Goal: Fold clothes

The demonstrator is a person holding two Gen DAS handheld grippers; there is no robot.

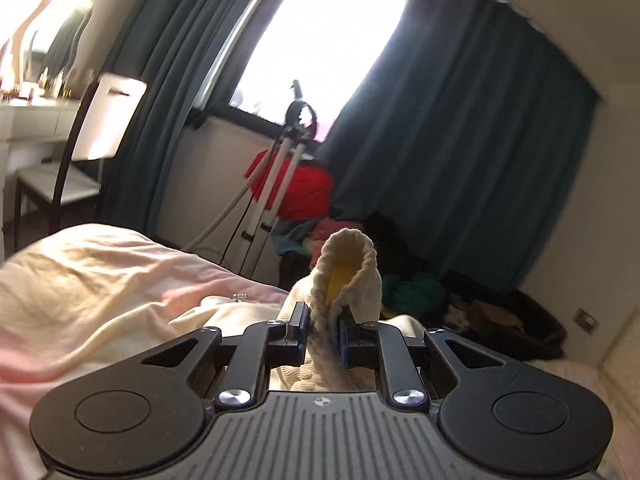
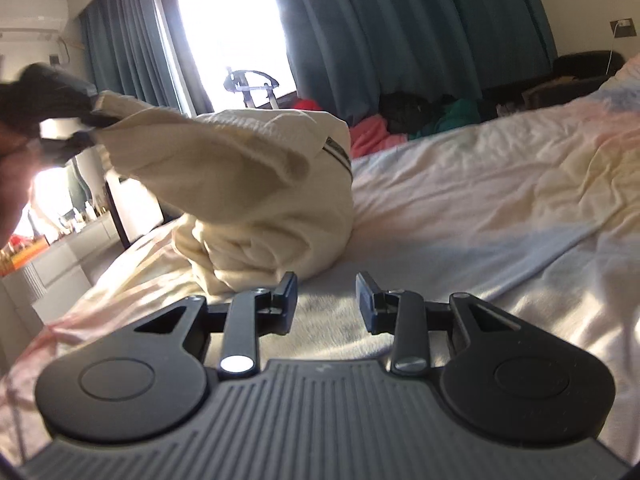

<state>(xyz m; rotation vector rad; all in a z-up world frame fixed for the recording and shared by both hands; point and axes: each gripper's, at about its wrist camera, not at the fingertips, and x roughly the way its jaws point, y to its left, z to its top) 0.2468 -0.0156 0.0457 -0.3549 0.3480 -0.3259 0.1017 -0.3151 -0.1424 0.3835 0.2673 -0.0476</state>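
Here, sweater (image 1: pixel 348 276) edge in left gripper (image 1: pixel 323 330).

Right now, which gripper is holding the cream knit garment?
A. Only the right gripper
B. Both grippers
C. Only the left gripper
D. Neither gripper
C: the left gripper is shut on a fold of the cream knit garment, lifting it off the bed, while the right gripper hangs open with nothing between its fingers.
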